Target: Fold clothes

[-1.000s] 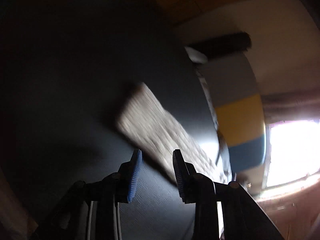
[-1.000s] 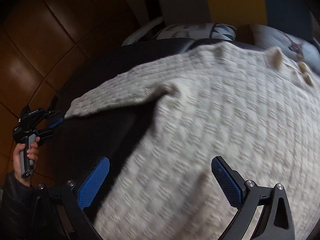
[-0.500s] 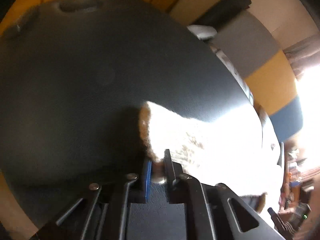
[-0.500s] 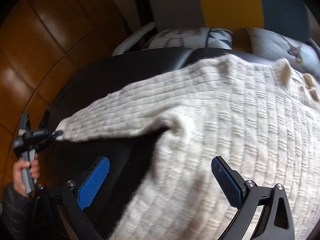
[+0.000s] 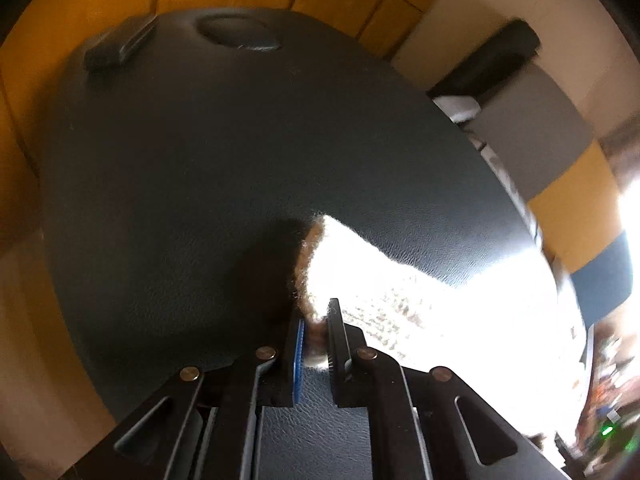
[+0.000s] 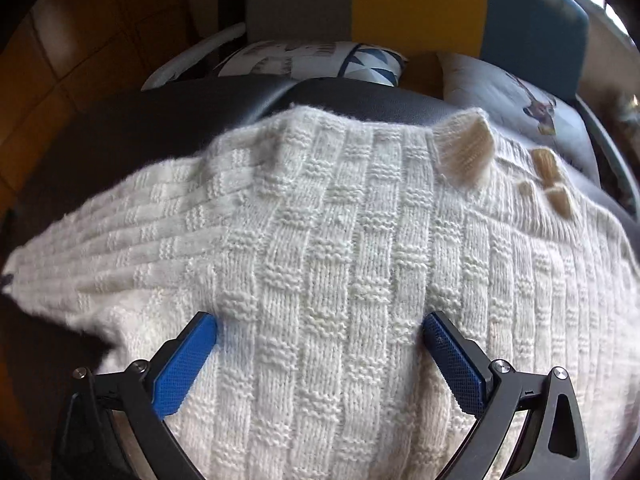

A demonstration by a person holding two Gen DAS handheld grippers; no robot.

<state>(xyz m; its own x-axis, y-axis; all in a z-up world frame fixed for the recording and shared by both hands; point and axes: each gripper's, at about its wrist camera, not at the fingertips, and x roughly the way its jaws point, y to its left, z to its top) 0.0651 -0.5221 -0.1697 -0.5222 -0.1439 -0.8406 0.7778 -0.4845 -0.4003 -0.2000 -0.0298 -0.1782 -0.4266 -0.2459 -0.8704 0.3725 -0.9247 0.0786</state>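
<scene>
Left tongs [image 5: 315, 334]: pinching a sleeve end of the cream knit sweater [image 6: 340, 264].
Right tongs [image 6: 320, 332]: spread wide, pressing on the sweater.
Sweater: spread across the black tabletop [image 5: 200, 160].
Beyond the far edge: printed cushions [image 6: 312, 60].
Writing: none readable.

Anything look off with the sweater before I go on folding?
Nothing looks damaged. The white sweater lies spread on the dark table, with its collar sticking up at the far edge. The left gripper pinches the sleeve end; the right gripper is open over the body.
</scene>
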